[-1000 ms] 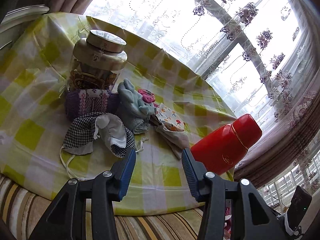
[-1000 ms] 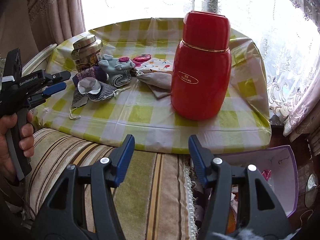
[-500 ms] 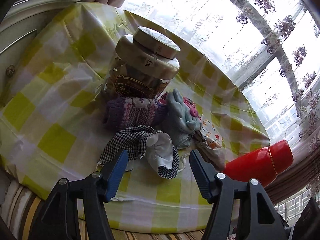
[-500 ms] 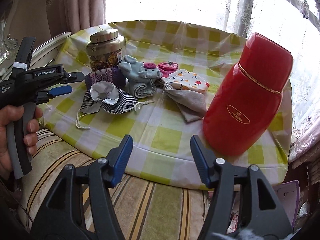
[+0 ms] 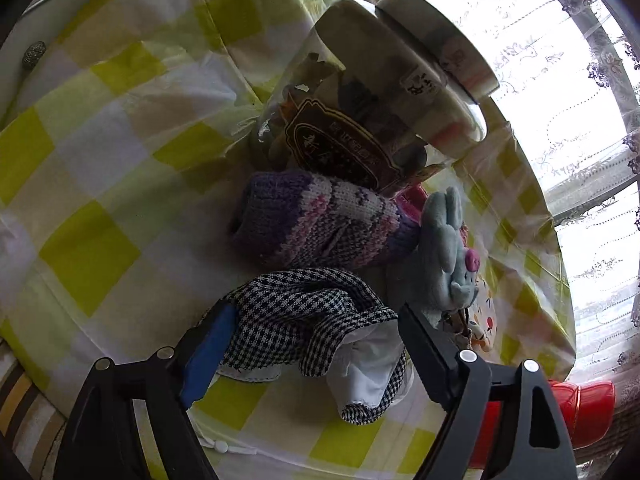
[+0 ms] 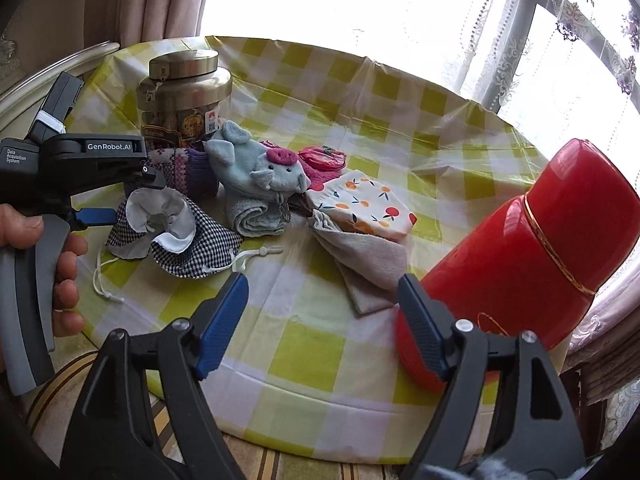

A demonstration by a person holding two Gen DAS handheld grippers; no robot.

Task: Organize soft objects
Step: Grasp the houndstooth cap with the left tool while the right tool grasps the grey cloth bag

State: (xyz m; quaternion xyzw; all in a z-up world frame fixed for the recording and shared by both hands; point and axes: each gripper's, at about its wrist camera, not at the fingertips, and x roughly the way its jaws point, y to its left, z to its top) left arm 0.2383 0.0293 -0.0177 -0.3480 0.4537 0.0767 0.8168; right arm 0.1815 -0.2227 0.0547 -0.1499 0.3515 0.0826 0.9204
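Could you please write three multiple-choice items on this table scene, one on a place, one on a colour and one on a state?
1. Where does the purple knitted sock lie?
A. Right in front of the gold-lidded jar
B. Under the flask
C. On the striped cushion

2. What colour is the flask?
A. Blue
B. Red
C. White

3. How does the left gripper stand to the checked hat?
A. Shut on it and lifting it
B. Open, with a finger on each side of it
C. Far from it, over the flask

Answers:
1 A, the sock sits at the foot of the jar in both views.
2 B, its body and cap are red with a gold band.
3 B, the left wrist view shows the hat between spread fingers, whose jaws have just been opening, with no pad pressing.
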